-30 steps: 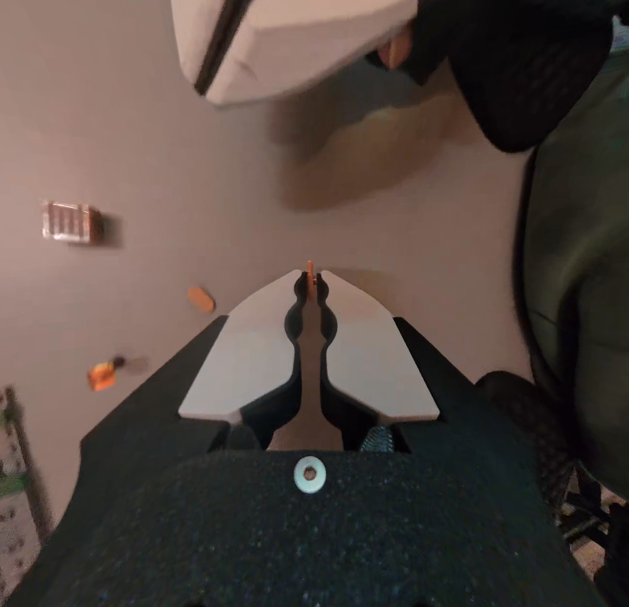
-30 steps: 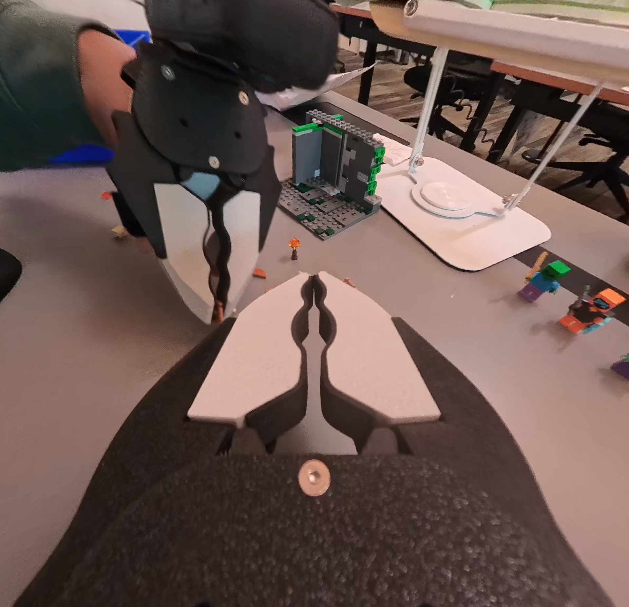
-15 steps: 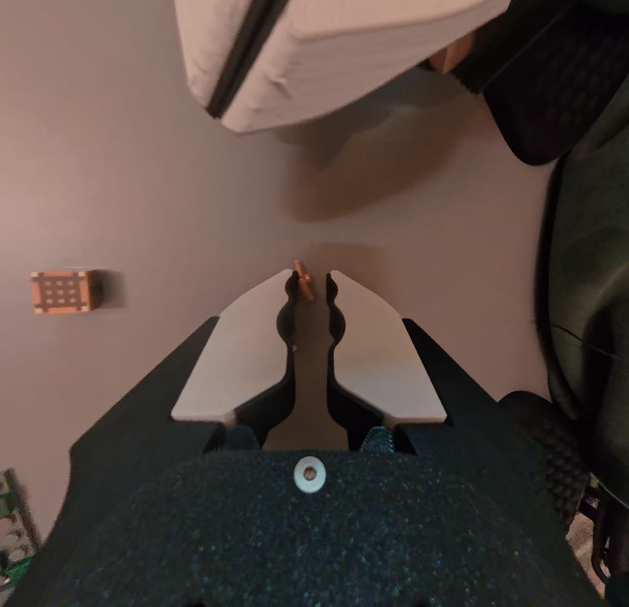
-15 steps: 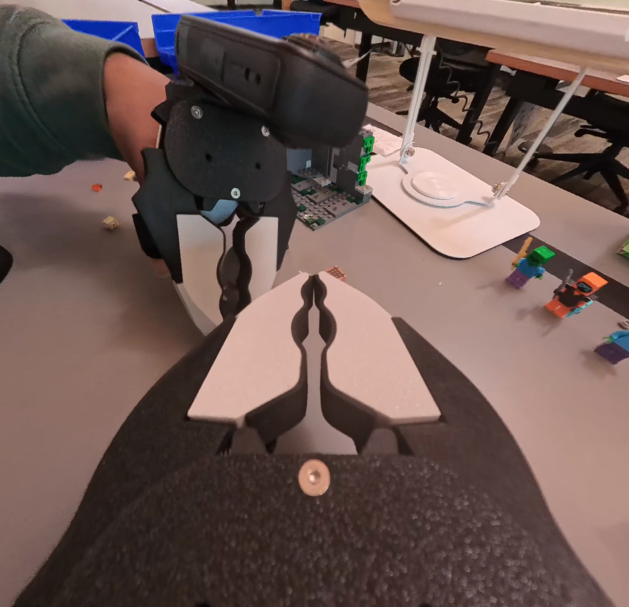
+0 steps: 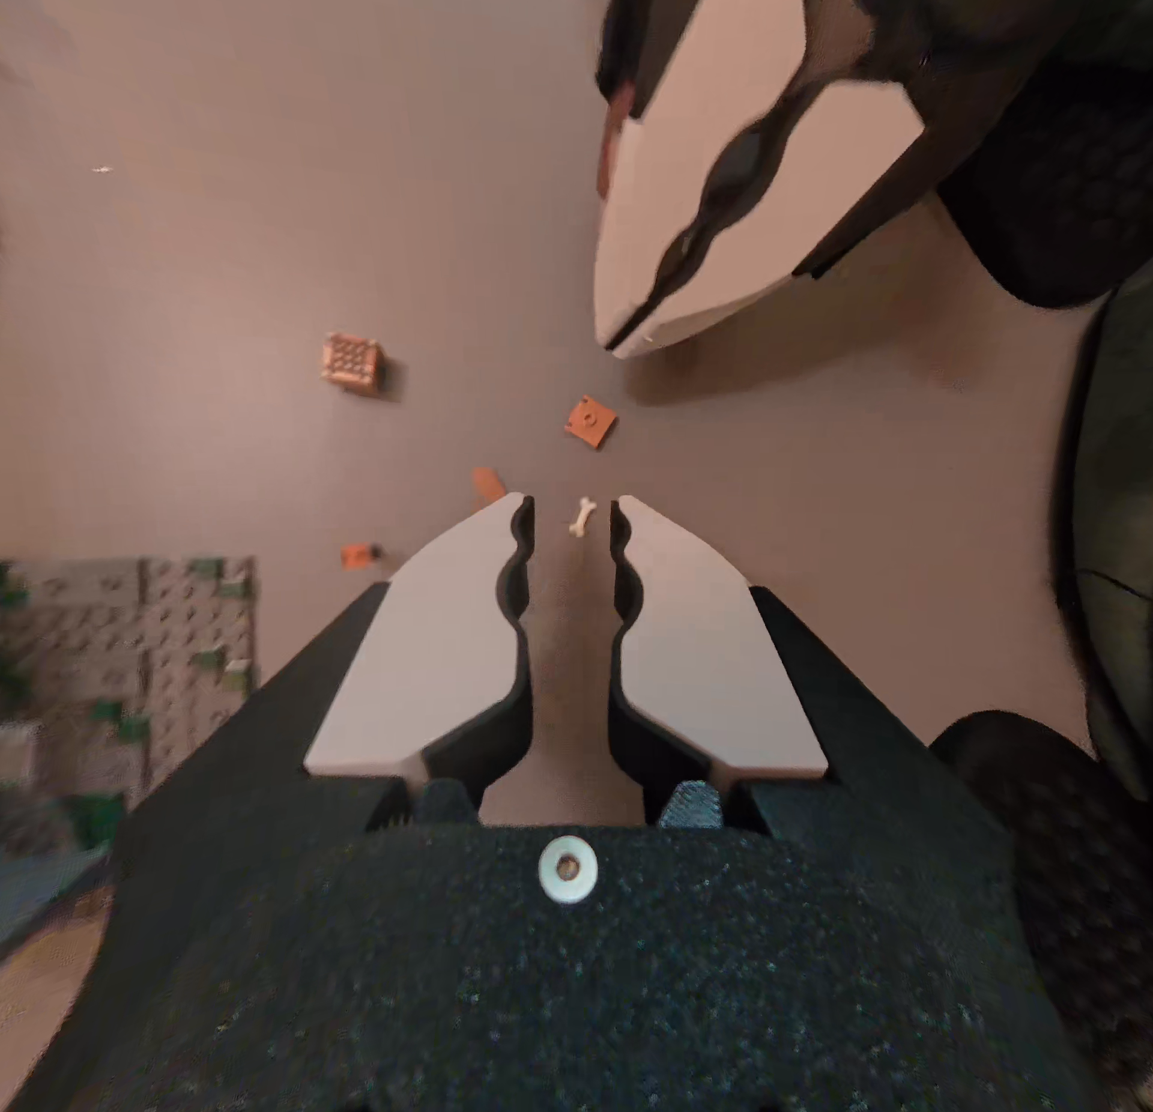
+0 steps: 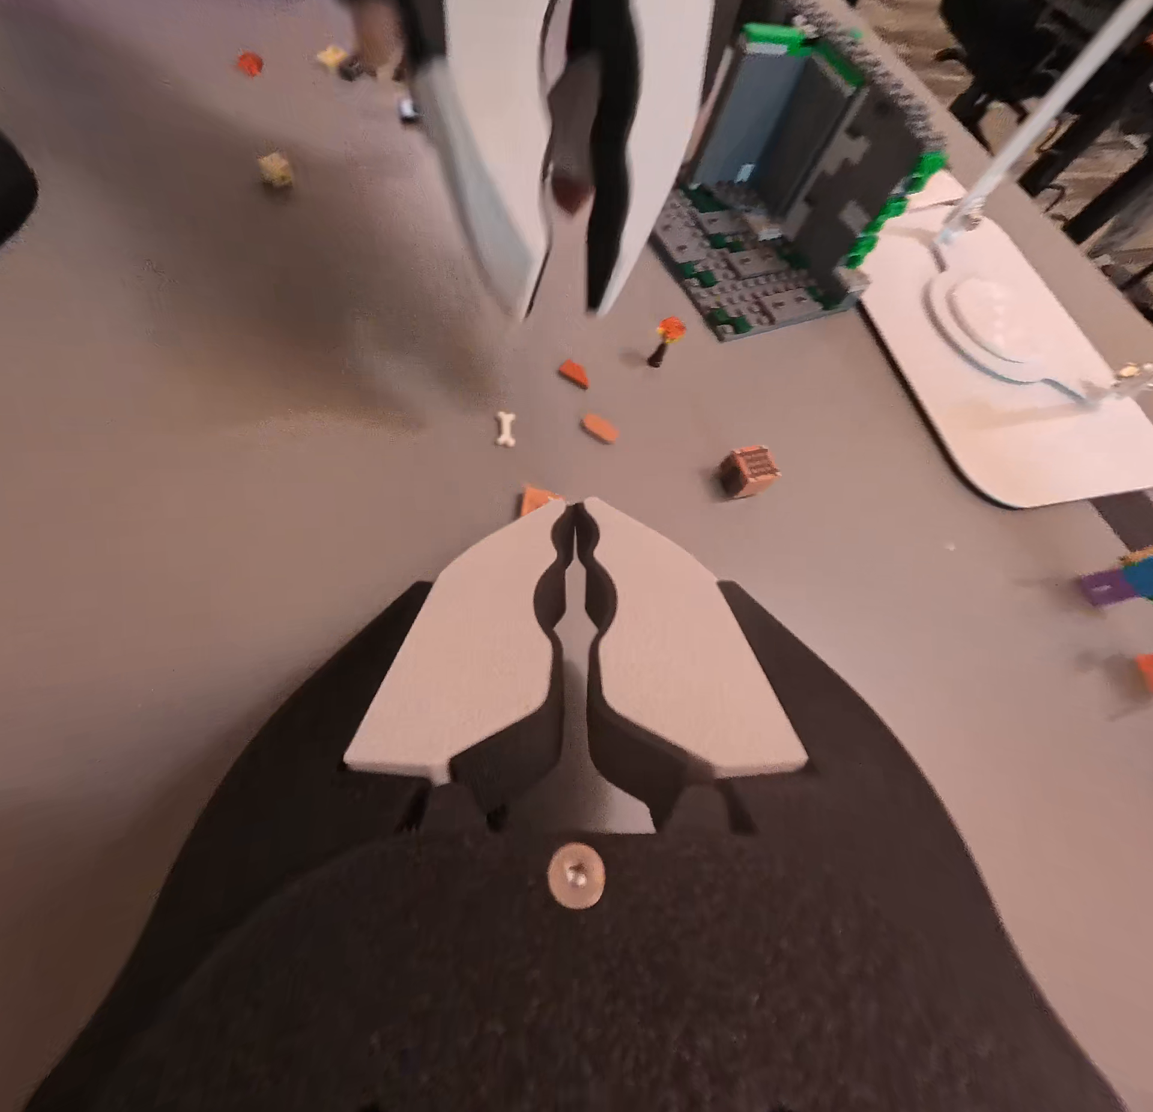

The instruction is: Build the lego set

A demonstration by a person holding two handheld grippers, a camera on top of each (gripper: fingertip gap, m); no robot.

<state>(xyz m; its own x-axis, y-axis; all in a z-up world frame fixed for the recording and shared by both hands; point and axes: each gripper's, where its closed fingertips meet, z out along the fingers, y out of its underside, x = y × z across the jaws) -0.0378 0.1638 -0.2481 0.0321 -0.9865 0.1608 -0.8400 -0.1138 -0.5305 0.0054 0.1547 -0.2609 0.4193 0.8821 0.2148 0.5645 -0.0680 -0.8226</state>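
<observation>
The lego set, a grey studded baseplate with green bits point(image 5: 134, 633), sat at the left edge of the left wrist view, blurred, on a plain grey table point(image 5: 249, 209). The left gripper point(image 5: 572, 507) pointed down at the table with its white fingers spread and nothing between them; a tiny white bone-shaped piece point(image 5: 583, 517) lay on the table in line with the gap. Near it lay a flat orange square tile with one stud point(image 5: 590, 421), a small orange oblong piece point(image 5: 488, 482), a little orange-and-black piece point(image 5: 360, 555), and, further left, a brown cube with a grid-patterned face point(image 5: 350, 363). The right gripper point(image 5: 614, 345) hung at upper right, its fingers pressed together.

In the right wrist view the set stood as a grey wall with green trim on its baseplate point(image 6: 805, 209), at upper right beside a white lamp base point(image 6: 1011, 396). The right gripper point(image 6: 574, 505) had its fingertips touching and held nothing. An orange piece point(image 6: 535, 499) lay just beyond its left tip. Ahead lay the bone point(image 6: 505, 428), two orange pieces point(image 6: 600, 428) point(image 6: 573, 373), a small torch-like piece with an orange top point(image 6: 666, 340) and the brown cube point(image 6: 749, 472). The left gripper point(image 6: 558, 315) hung blurred above them, fingers apart. Small loose pieces point(image 6: 274, 169) lay scattered at far left.
</observation>
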